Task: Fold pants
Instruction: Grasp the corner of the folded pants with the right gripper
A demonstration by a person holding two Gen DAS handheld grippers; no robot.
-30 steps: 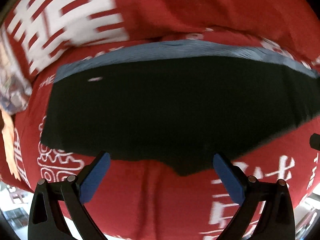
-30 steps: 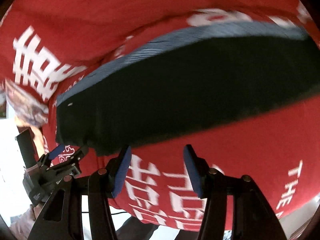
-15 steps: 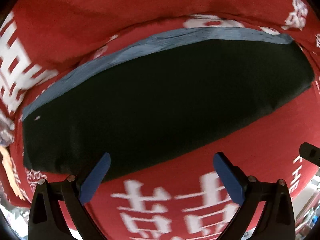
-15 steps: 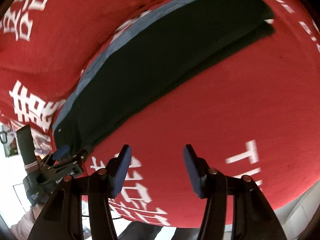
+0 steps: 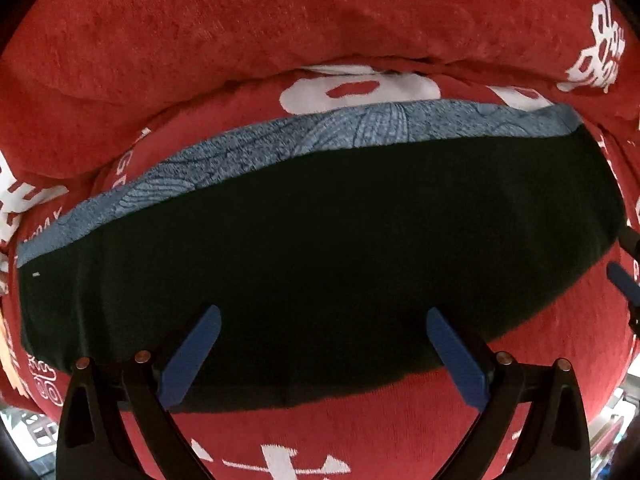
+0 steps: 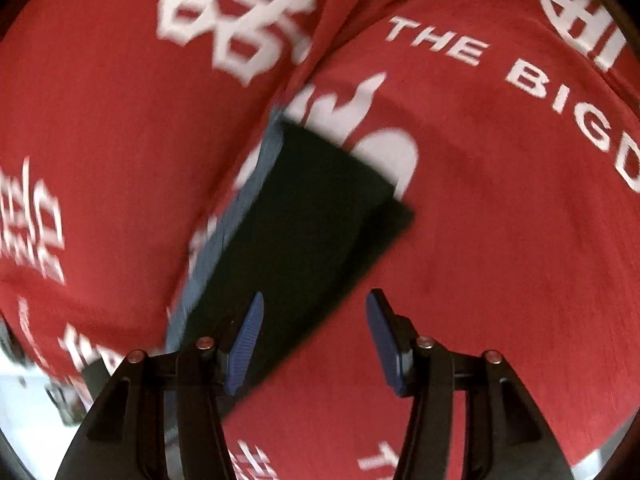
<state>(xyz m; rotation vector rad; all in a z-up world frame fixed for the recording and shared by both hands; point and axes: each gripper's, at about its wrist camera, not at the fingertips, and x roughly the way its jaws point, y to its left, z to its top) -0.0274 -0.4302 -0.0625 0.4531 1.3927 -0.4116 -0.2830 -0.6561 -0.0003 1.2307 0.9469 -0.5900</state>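
The pants (image 5: 320, 256) lie flat as a dark, nearly black folded slab on a red cloth (image 5: 280, 20) printed in white, with a blue-grey patterned waistband (image 5: 304, 140) running along the far edge. In the left wrist view the near hem curves just past the left tongs (image 5: 320, 344), whose blue pads are spread wide with nothing between them; both tips sit over the dark fabric, though whether they touch it cannot be told. Bare red cloth shows ahead of the waistband, where a raised fold of the cloth (image 5: 240, 72) crosses the view, and in a strip below the hem. At the right edge of that view a blue pad of the other tool (image 5: 624, 284) shows just beside the right end of the pants.

In the blurred right wrist view the pants (image 6: 304, 224) run as a narrow strip away from the right tongs (image 6: 316, 344), ending in a squared corner. These tongs are parted and empty, the left pad over the dark cloth and the right pad over red. Wide open red cloth lies to the right.

White writing there reads "THE BIGD" (image 6: 520, 80), cut by the frame, alongside large white Chinese-style characters (image 6: 240, 12) that are too smeared to read
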